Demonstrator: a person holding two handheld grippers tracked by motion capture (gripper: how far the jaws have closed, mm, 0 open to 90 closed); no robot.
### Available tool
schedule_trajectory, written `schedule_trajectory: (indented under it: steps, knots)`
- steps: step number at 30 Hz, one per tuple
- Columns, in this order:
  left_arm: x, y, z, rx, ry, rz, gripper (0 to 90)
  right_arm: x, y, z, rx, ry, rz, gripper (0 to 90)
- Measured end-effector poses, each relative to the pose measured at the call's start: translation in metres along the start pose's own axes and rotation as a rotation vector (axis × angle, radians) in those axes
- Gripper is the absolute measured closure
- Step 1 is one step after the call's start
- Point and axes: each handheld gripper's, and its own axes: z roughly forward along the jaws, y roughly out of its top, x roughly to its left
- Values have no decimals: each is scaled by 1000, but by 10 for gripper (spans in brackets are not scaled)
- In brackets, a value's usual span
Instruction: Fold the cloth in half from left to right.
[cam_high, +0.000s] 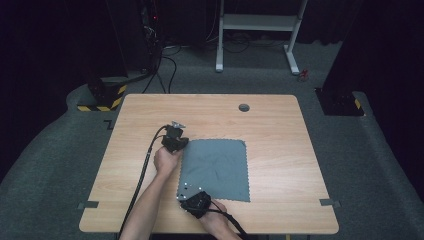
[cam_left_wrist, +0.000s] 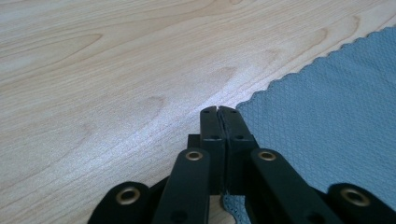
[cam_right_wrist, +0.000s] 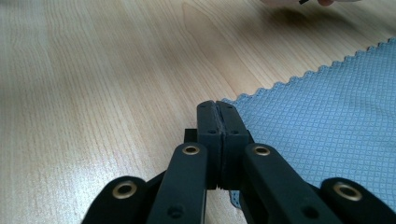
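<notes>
Here: a person sits at a wooden table (cam_high: 150, 210) and works a grey cloth (cam_high: 217, 167) with two hand-held grippers
Cloth: a square, blue-grey piece with a fine diamond weave and a zigzag-cut edge; it lies flat a little right of the table's middle, towards the person's side
Left gripper (cam_high: 176, 145): in the high view it sits at the cloth's far left corner, its cable trailing back along the forearm
Left jaws: pressed together; in the left gripper view (cam_left_wrist: 218, 111) the tips meet right at the cloth's edge, with cloth (cam_left_wrist: 327, 130) showing to their right and a scrap of it beneath the jaw arms, so they appear to pinch the corner
Right gripper (cam_high: 192, 202): in the high view it sits at the cloth's near left corner, close to the table's front edge
Right jaws: pressed together; in the right gripper view (cam_right_wrist: 217, 106) the tips meet at the cloth's corner, with cloth (cam_right_wrist: 327, 135) spreading to the right and a bit of it under the jaw arms, so they appear to pinch this corner too
Table surface: pale wood grain, with a round cable hole (cam_high: 244, 107) near the far edge, well apart from the cloth
Surroundings: grey carpet around the table, a white metal frame (cam_high: 257, 30) beyond it, darkness at both sides
</notes>
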Motion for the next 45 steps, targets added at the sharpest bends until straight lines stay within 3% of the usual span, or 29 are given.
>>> schedule_trajectory:
  steps: [4, 9, 20, 34, 39, 45]
  knots:
    - [2, 3, -1, 10, -5, 3, 900, 1, 1, -1, 3, -3, -4, 900]
    - [7, 7, -7, -14, -37, -26, 900, 2, 2, -5, -8, -5, -12, 900]
    - [13, 8, -13, -30, -67, -32, 900, 2, 10, -14, -30, 4, -9, 900]
    - [30, 9, -35, -46, -55, -13, 900, 6, 33, -16, -66, 44, -25, 900]
    - [37, 7, -47, -59, -54, -32, 900, 9, 41, -20, -103, 57, -35, 900]
    - [28, 9, -41, -70, -63, -27, 900, 2, 30, -27, -119, 60, 8, 900]
